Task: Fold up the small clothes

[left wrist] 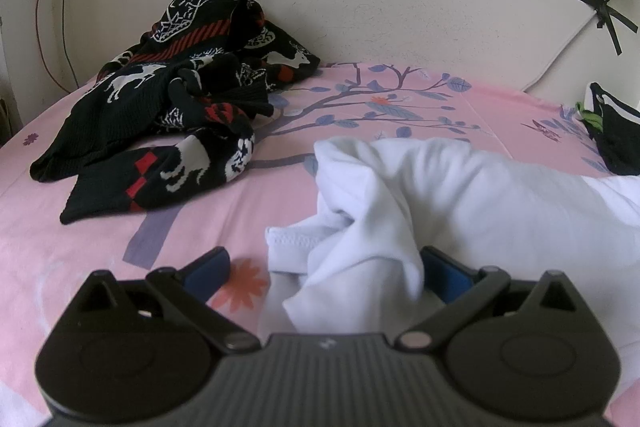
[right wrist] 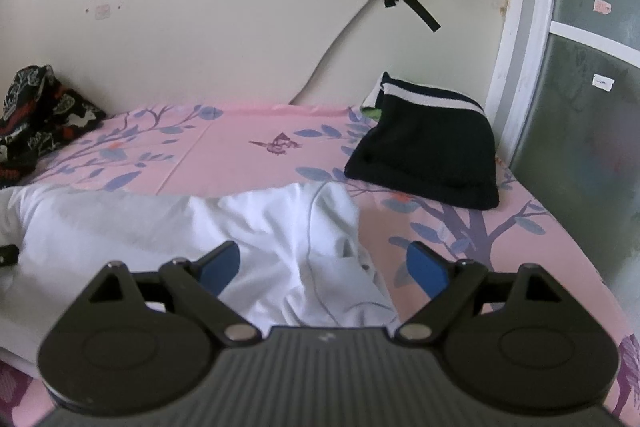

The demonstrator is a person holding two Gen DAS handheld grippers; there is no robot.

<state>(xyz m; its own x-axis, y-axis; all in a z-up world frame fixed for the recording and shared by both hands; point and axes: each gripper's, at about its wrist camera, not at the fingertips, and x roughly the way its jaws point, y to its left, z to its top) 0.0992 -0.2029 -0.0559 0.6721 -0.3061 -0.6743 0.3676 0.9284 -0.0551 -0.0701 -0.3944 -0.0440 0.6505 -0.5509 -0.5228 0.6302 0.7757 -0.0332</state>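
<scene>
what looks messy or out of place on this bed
The black knitted sweater with white deer and red stripes lies in a crumpled heap by the wall, unfolded. The white cotton garment is bunched up in front of the open left tool. Only the dark navy knit with white stripes looks neatly folded.

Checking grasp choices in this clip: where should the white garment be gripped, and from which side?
Probably at the bunched, hemmed corner of the white garment nearest the left gripper, approached low from the near edge of the bed. That fold stands proud of the sheet between the open jaws. The right gripper could take its own end likewise.
</scene>
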